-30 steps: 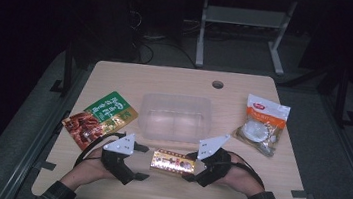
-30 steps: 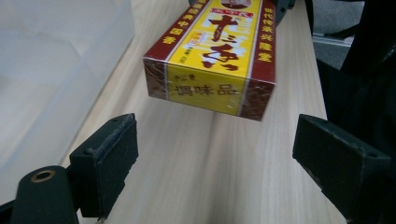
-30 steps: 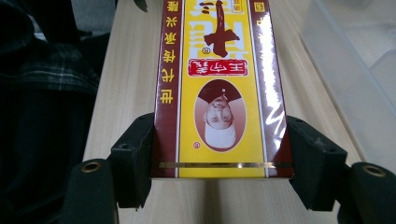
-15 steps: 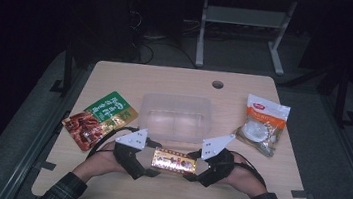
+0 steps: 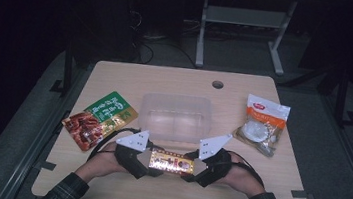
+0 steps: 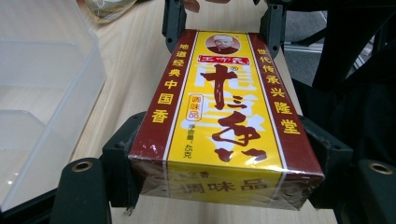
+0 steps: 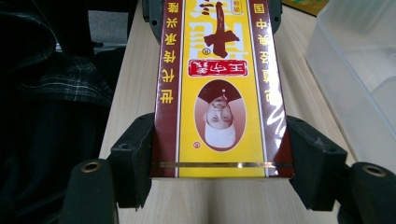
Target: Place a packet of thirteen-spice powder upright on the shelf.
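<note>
A yellow and dark red seasoning box (image 5: 172, 162) with Chinese writing lies flat near the table's front edge, between my two grippers. My left gripper (image 5: 152, 164) is at its left end; its jaws have just been closing, and in the left gripper view the pads (image 6: 123, 158) press on both long sides of the box (image 6: 219, 107). My right gripper (image 5: 190, 170) holds the right end, with its pads (image 7: 135, 154) tight against the box (image 7: 219, 93). The right gripper's jaws also appear at the box's far end in the left gripper view.
A clear plastic container (image 5: 176, 117) stands just behind the box. A green and red snack packet (image 5: 99, 121) lies at the left, a white and orange packet (image 5: 262, 124) at the right. The table (image 5: 166, 81) has a cable hole (image 5: 218, 84) at the back.
My left gripper has moved right to the box's left end and its jaws have come in around it. The right gripper and the box have stayed put.
</note>
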`<move>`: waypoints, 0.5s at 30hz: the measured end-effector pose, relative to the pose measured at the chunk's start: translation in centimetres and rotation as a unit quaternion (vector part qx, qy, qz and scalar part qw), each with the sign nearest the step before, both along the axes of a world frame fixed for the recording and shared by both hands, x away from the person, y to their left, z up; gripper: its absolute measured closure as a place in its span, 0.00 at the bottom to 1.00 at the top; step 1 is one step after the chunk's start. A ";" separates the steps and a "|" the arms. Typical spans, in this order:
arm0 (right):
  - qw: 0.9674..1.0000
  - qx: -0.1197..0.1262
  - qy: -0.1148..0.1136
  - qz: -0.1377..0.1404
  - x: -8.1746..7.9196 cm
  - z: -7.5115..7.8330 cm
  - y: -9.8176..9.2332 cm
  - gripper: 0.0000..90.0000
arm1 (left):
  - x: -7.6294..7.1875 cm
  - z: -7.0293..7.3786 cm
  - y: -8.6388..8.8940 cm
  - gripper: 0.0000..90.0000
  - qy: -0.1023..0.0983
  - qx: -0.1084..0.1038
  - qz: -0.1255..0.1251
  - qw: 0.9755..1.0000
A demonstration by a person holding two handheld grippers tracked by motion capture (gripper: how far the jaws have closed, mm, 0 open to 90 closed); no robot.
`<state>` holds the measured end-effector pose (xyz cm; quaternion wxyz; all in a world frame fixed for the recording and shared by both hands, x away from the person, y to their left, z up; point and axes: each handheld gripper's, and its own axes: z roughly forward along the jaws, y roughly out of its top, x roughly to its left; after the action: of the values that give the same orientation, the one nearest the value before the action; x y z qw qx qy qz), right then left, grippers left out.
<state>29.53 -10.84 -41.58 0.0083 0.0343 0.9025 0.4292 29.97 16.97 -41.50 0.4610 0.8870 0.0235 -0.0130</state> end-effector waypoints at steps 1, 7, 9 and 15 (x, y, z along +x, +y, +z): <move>1.000 0.000 0.001 0.001 0.0 0.0 0.0 0.35 | 0.0 0.0 0.0 0.32 0.000 0.001 -0.002 1.000; 1.000 -0.003 0.007 -0.004 0.2 -0.3 0.1 0.30 | -0.1 -0.1 0.0 0.35 -0.009 0.005 -0.001 1.000; 1.000 -0.001 0.007 -0.009 0.3 -0.3 0.2 0.26 | -0.2 -0.2 -0.1 0.35 -0.013 0.012 0.003 1.000; 0.999 0.002 0.008 -0.035 0.1 -0.1 -0.3 0.18 | 0.0 -0.5 0.3 0.35 -0.003 0.015 0.012 1.000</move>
<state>29.59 -11.12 -41.65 0.0158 0.0688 0.9000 0.4302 29.95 17.27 -41.99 0.4483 0.8933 0.0331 -0.0043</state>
